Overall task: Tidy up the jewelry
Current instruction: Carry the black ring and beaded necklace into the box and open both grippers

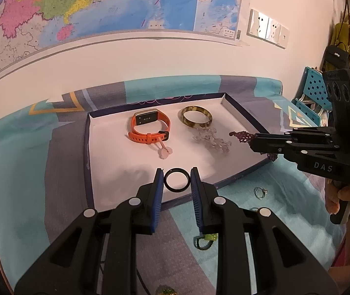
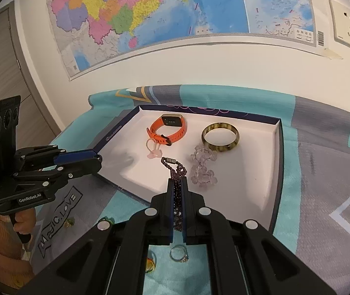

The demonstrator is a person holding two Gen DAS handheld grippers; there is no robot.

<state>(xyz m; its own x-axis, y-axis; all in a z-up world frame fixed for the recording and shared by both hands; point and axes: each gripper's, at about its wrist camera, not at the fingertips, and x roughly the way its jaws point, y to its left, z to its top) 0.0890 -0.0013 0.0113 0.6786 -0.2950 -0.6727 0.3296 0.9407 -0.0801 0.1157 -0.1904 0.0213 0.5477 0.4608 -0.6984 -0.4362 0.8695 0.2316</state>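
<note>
L gripper (image 1: pixel 176 180) clamped on black ring (image 1: pixel 176 181), tray (image 1: pixel 90 147) 6 o'clock edge. R gripper (image 2: pixel 177 184) pinching purple bead chain (image 2: pixel 176 172) over tray. Ring seen L view only; R view: silver ring (image 2: pixel 179 253) on cloth.

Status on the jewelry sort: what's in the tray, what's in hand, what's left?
Done: orange watch, amber bangle, clear bead bracelet and a pink ring lie in the tray.
In hand: left hand-held gripper grips a black ring; right hand-held gripper is shut on a purple bead chain.
Left: silver ring and green bead pieces on the cloth.
</note>
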